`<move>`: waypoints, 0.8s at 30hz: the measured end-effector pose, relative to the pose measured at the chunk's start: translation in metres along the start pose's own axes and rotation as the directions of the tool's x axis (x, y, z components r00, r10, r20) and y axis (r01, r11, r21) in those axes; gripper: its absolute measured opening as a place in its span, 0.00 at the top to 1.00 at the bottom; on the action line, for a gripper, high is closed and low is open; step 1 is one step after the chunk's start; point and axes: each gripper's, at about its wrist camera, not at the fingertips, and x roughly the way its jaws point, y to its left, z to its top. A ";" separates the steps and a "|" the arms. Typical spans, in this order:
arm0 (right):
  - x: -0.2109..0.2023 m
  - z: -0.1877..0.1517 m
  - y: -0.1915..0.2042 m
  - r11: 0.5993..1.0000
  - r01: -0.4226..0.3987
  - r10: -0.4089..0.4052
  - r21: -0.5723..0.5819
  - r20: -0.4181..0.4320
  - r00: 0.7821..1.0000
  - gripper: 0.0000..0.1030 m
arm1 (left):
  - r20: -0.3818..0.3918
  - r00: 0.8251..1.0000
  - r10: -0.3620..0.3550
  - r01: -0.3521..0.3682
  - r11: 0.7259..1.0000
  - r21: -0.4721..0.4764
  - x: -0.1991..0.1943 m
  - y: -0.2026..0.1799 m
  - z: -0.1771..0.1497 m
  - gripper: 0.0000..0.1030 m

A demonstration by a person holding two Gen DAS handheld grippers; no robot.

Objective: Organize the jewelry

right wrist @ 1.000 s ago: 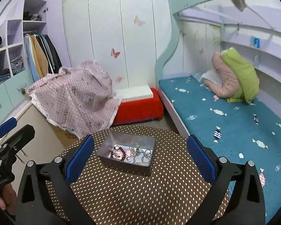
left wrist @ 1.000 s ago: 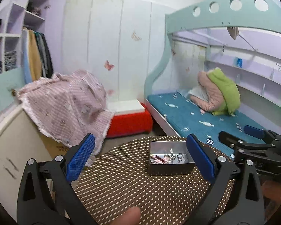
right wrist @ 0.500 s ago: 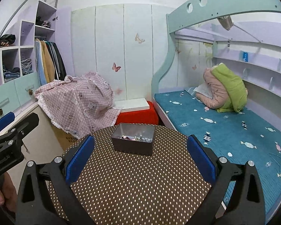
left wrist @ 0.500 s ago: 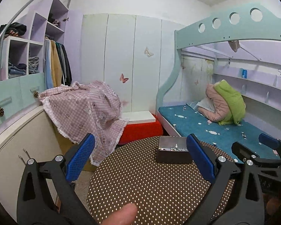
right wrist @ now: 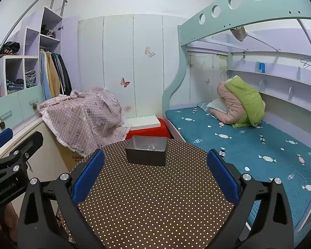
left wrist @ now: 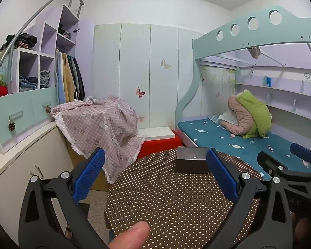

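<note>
Both grippers have been drawn back and levelled since a second ago, so the box interior is barely seen. Nearest, the left gripper [left wrist: 155, 178] and right gripper [right wrist: 155, 176] are held wide open, empty. Beyond them, on the table [right wrist: 151, 197], the box [right wrist: 146, 153] lies at twelve o'clock of the right gripper, one o'clock of the left, its long axis crosswise. The right gripper is judged nearer.

A round table [right wrist: 147, 197] with a brown dotted cover carries one dark metal box [right wrist: 146, 150].
</note>
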 end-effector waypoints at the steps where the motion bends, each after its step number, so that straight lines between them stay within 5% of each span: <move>1: -0.001 -0.001 0.001 1.000 0.002 -0.002 0.000 0.001 1.000 0.07 | 0.000 1.000 0.002 -0.002 1.000 0.001 -0.002 0.000 -0.001 0.05; 24: -0.014 -0.004 0.006 1.000 0.012 -0.012 -0.013 0.014 1.000 0.07 | 0.008 1.000 0.010 -0.010 1.000 0.000 -0.015 0.006 -0.004 0.05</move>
